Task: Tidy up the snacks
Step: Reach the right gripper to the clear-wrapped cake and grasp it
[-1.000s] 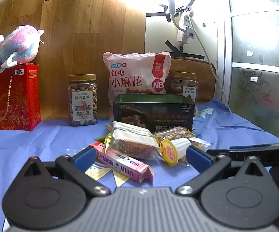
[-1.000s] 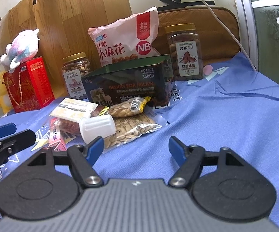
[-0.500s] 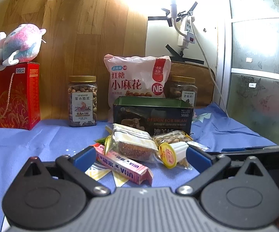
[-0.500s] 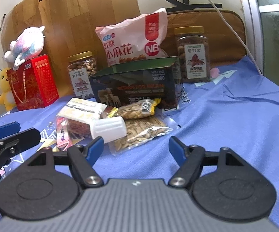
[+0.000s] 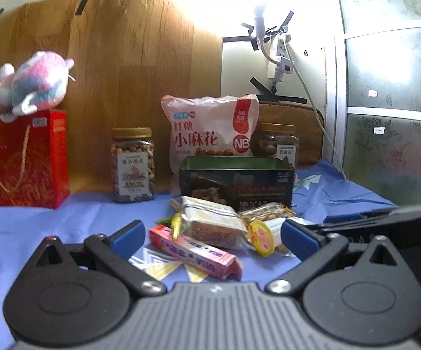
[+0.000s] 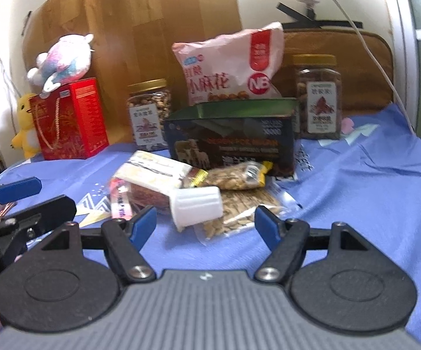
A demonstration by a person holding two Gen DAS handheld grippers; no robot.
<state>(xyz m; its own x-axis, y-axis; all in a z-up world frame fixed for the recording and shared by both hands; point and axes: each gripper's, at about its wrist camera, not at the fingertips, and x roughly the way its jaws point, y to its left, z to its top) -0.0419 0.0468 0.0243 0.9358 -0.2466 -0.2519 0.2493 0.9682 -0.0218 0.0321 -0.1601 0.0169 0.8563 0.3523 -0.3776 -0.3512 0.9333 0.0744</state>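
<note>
A pile of small snacks lies on the blue cloth in front of an open dark tin box: a pink candy box, a wrapped cake, a white jelly cup and bags of nuts. My left gripper is open and empty, just short of the pink box. My right gripper is open and empty, just short of the jelly cup.
Behind the tin stand a pink snack bag, two nut jars and a red gift bag with a plush toy on it. A wooden board backs them. A cable hangs at the right.
Both grippers have risen and moved slightly closer to the pile. Both stay open and empty. The snacks have not moved.
</note>
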